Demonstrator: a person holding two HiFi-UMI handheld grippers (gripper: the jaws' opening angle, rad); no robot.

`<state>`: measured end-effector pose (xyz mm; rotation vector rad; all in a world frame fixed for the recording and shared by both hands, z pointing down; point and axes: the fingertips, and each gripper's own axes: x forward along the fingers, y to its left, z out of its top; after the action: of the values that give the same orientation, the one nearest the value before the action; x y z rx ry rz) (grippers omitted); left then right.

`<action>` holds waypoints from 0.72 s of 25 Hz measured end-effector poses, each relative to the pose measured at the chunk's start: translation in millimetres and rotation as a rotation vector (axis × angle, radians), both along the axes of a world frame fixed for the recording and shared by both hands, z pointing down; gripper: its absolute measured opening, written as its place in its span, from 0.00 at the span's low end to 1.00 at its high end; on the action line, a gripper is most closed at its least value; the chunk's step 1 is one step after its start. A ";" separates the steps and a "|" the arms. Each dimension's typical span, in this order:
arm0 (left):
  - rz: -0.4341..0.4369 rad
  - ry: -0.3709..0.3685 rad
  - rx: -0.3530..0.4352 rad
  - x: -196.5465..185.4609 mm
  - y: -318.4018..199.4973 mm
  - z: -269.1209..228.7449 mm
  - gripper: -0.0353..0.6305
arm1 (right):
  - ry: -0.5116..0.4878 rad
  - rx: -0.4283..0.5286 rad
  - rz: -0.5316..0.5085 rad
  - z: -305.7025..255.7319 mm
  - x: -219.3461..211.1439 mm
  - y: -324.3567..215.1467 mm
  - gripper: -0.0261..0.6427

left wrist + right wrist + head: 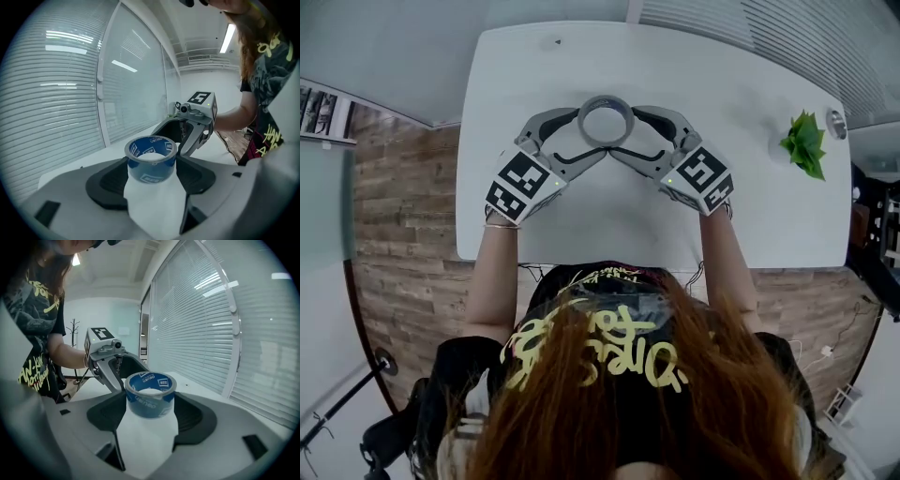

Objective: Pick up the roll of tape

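The roll of tape (606, 99), blue with a white print, is caught between both grippers over the far middle of the white table (581, 220). My left gripper (589, 137) comes in from the left and my right gripper (624, 137) from the right, and their jaws ring the roll. In the left gripper view the roll of tape (151, 164) sits upright with a dark pad pressed on each side, and the right gripper (190, 133) shows behind it. The right gripper view has the same roll of tape (150, 400) clamped, with the left gripper (108, 369) behind. The roll seems raised off the tabletop.
A small green plant (804, 142) stands near the table's right edge, with a small round metal thing (836, 122) beside it. Window blinds (61, 84) run along the table's far side. The person's body is close to the near edge.
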<state>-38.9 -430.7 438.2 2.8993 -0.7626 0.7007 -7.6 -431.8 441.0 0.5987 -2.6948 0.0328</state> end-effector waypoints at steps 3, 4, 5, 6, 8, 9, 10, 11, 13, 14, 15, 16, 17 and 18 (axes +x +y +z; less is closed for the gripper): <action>0.002 0.014 0.035 -0.2 -0.3 -22.8 0.53 | -0.023 0.029 0.002 -22.3 0.3 -0.3 0.51; 0.004 0.021 0.045 -0.1 -0.5 -29.8 0.53 | -0.033 0.039 0.002 -29.8 0.1 -0.3 0.51; 0.005 0.027 0.054 0.1 -0.7 -36.4 0.53 | -0.040 0.049 -0.001 -36.9 -0.1 -0.1 0.51; 0.006 0.033 0.064 0.3 -0.9 -42.6 0.53 | -0.045 0.059 -0.003 -43.7 -0.1 0.2 0.51; 0.007 0.043 0.082 0.2 -1.3 -53.4 0.53 | -0.051 0.069 0.004 -54.5 1.4 0.1 0.51; 0.008 0.048 0.089 0.1 -1.1 -58.5 0.53 | -0.053 0.073 0.009 -59.5 2.4 0.1 0.51; 0.009 0.053 0.094 0.1 -0.5 -63.9 0.53 | -0.056 0.078 0.011 -64.8 2.9 0.4 0.51; 0.010 0.060 0.097 0.1 0.4 -69.4 0.53 | -0.060 0.085 0.011 -70.5 3.1 1.1 0.51; 0.012 0.079 0.110 0.5 1.6 -80.7 0.53 | -0.080 0.101 0.009 -83.1 2.9 2.4 0.51; 0.012 0.089 0.120 1.2 1.9 -86.3 0.53 | -0.091 0.108 0.008 -89.0 3.0 3.1 0.51; 0.013 0.096 0.129 1.9 2.3 -91.5 0.53 | -0.097 0.114 0.008 -94.2 3.6 3.9 0.51; 0.013 0.100 0.137 2.7 3.0 -96.5 0.53 | -0.102 0.118 0.009 -98.8 4.6 4.8 0.51; 0.013 0.104 0.144 3.4 3.8 -101.5 0.53 | -0.107 0.123 0.011 -103.9 5.6 5.9 0.51; 0.013 0.110 0.152 3.9 4.7 -106.8 0.53 | -0.115 0.127 0.012 -109.4 6.5 6.9 0.51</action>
<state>-35.0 -425.9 331.5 3.0503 -0.8178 0.5002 -1.1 -424.9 331.6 0.6695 -2.8205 -0.1050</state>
